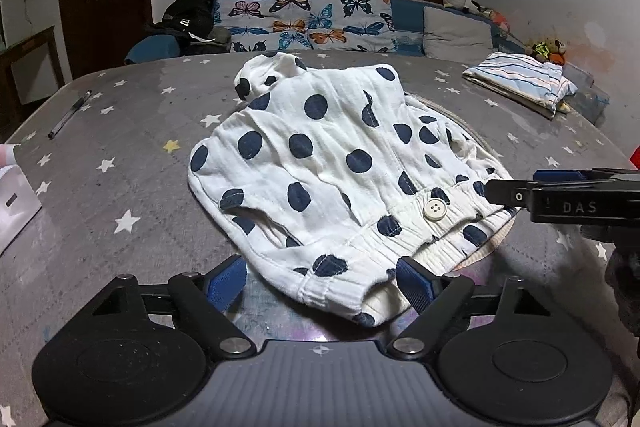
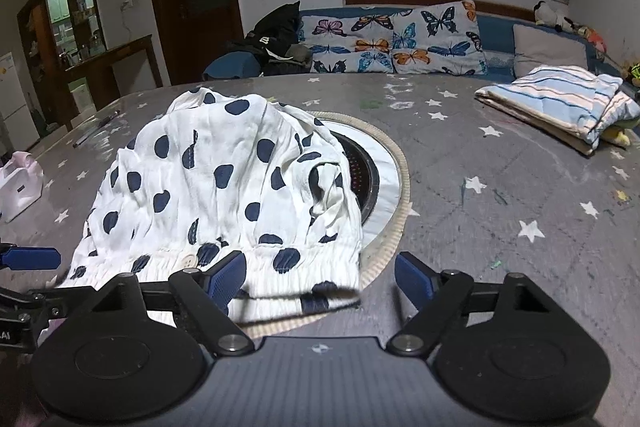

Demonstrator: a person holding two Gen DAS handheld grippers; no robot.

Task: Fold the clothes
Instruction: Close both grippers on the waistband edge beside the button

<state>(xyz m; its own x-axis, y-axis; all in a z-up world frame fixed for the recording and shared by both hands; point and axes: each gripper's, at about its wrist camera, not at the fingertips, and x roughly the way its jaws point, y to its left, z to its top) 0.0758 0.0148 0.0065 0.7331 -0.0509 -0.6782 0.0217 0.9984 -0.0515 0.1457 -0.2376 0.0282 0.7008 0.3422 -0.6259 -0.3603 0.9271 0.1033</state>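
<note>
With both the left gripper (image 1: 320, 277) and right gripper (image 2: 320, 277) wide and empty, best to pinch the polka-dot shorts (image 1: 320, 163) at waistband corners beside the button (image 1: 436, 207), evenly.

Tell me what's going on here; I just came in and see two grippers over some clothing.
A person with a handheld gripper in each hand is folding clothes on a star-patterned table. Both the left gripper and the right gripper are at the elastic waistband of white, navy-dotted shorts, jaws open with the near edge between them, not yet clamped. A folded striped garment lies at the far right.
</note>
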